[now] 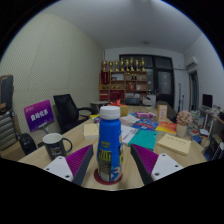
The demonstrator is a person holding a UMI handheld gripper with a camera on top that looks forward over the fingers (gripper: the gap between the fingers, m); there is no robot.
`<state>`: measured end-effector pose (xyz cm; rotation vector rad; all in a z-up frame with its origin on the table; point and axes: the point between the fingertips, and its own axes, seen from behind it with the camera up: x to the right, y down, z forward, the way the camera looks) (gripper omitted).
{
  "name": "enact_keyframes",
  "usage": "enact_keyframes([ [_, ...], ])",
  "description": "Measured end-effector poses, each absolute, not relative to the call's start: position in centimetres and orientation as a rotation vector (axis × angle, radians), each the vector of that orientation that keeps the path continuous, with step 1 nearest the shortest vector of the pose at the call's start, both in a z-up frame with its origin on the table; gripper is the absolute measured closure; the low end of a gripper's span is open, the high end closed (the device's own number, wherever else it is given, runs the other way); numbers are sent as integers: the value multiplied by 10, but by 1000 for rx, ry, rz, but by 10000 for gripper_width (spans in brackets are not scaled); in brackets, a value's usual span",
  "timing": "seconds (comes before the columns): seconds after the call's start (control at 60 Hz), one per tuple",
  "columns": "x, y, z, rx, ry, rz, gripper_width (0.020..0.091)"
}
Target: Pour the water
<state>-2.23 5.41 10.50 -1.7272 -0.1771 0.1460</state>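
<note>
Two fingers point(109, 168) of your gripper stand at either side of the bottle point(109, 146), and their purple pads point(80, 160) lie close to its label; whether they press on it or leave a gap, you cannot tell. This bottle has a white cap and a blue label, and it stands upright on the wooden surface point(60, 168). Left of the bottle you see a dark mug point(54, 145). Beyond the bottle lie coloured papers point(152, 129), and a purple sign point(39, 115) stands behind the mug.
</note>
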Motion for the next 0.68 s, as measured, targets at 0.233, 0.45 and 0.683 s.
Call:
enact_keyframes([
  [0.233,8,-56,132,-1732,-147,61,265],
  [0.45,-7,-175,153,-1751,-184,108,267],
  [0.683,-20,-251,169,-1717,-201,110,266],
])
